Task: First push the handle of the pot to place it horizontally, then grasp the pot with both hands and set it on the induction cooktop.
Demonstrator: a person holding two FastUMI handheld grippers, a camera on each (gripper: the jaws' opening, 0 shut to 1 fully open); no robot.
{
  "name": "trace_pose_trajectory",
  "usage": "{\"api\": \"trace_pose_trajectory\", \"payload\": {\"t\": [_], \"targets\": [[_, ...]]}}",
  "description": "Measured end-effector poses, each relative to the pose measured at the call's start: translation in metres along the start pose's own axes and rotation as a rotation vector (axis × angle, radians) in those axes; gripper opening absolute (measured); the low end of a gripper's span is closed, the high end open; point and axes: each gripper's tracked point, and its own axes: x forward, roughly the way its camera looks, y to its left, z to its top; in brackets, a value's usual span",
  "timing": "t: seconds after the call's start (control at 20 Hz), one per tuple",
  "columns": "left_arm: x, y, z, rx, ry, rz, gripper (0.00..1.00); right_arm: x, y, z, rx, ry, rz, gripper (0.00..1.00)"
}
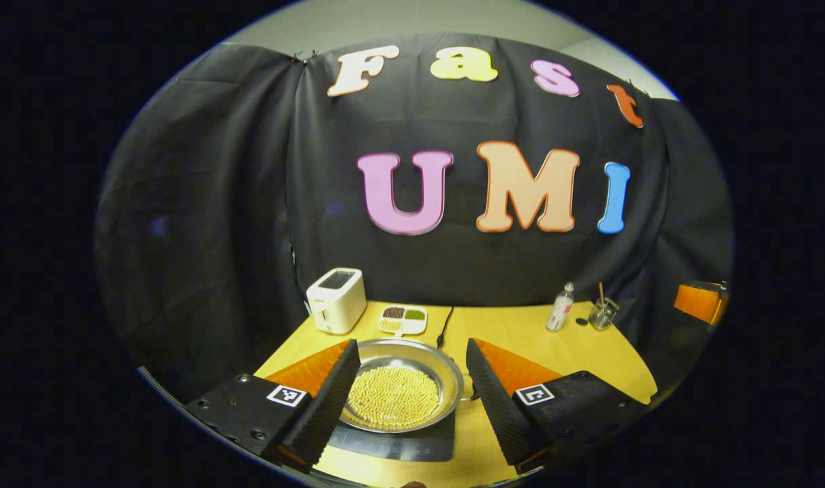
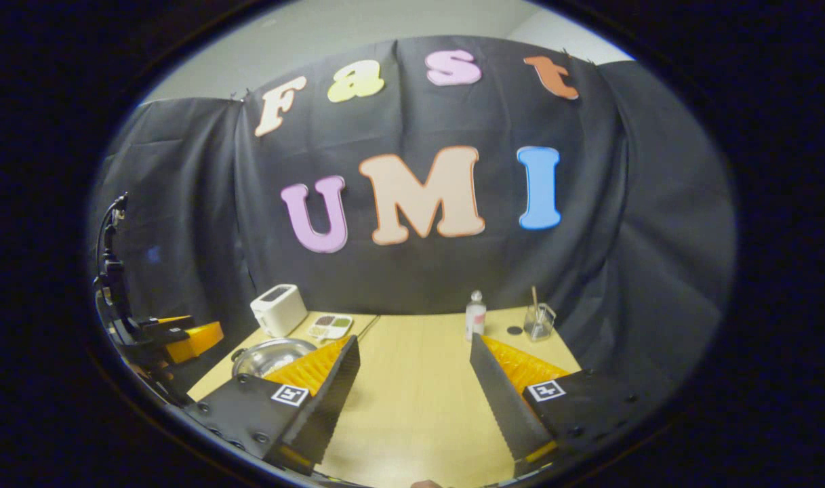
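Both grippers sat wide open, empty: left gripper (image 1: 409, 390) straddled the pot (image 1: 400, 393) on the cooktop (image 1: 392, 446); right gripper (image 2: 415, 386) over bare table (image 2: 419, 413). Looked done, so back off gently.

Ahead of me at twelve o'clock, black cloth (image 1: 249, 203) drapes the booth's wall behind my yellow wooden counter (image 2: 419, 379); a pale ceiling (image 2: 358, 27) shows above.

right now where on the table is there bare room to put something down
The widest bare patch is the wooden table between the pot and the bottle, open up to the back wall. It is crowded at the back left, where the toaster and divided dish stand behind the pot on the cooktop.
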Motion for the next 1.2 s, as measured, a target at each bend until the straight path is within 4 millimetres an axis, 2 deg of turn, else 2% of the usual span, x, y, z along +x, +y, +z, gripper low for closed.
{"api": "trace_pose_trajectory", "payload": {"t": [0.05, 0.1, 0.15, 0.2, 0.3, 0.35, 0.4, 0.6, 0.75, 1.0, 1.2], "targets": [[-0.01, -0.007, 0.012, 0.001, -0.039, 0.01, 0.96, -0.01, -0.004, 0.017, -0.008, -0.038, 0.007, 0.94], [-0.021, -0.014, 0.023, 0.005, -0.074, 0.02, 0.96, -0.02, -0.011, 0.03, -0.019, -0.068, 0.006, 1.0], [-0.03, -0.019, 0.031, 0.012, -0.108, 0.029, 0.96, -0.029, -0.018, 0.04, -0.032, -0.095, 0.002, 0.94], [-0.04, -0.024, 0.041, 0.016, -0.14, 0.038, 0.94, -0.037, -0.025, 0.046, -0.045, -0.114, -0.007, 0.94], [-0.06, -0.036, 0.055, 0.012, -0.201, 0.051, 0.94, -0.054, -0.041, 0.051, -0.062, -0.143, -0.023, 0.94], [-0.069, -0.041, 0.059, 0.009, -0.229, 0.048, 0.94, -0.062, -0.049, 0.053, -0.068, -0.158, -0.03, 1.0], [-0.077, -0.045, 0.06, 0.01, -0.25, 0.045, 0.94, -0.069, -0.056, 0.054, -0.071, -0.17, -0.034, 0.94], [-0.099, -0.061, 0.063, 0.014, -0.286, 0.04, 0.94, -0.092, -0.082, 0.049, -0.044, -0.174, -0.059, 0.94], [-0.104, -0.074, 0.061, -0.007, -0.292, 0.023, 0.95, -0.104, -0.102, 0.049, -0.039, -0.19, -0.089, 0.94], [-0.107, -0.083, 0.062, -0.002, -0.293, -0.004, 0.95, -0.118, -0.119, 0.059, -0.022, -0.239, -0.117, 0.94], [-0.104, -0.091, 0.063, 0.007, -0.293, -0.029, 0.95, -0.125, -0.122, 0.062, -0.007, -0.254, -0.122, 0.94]]}}
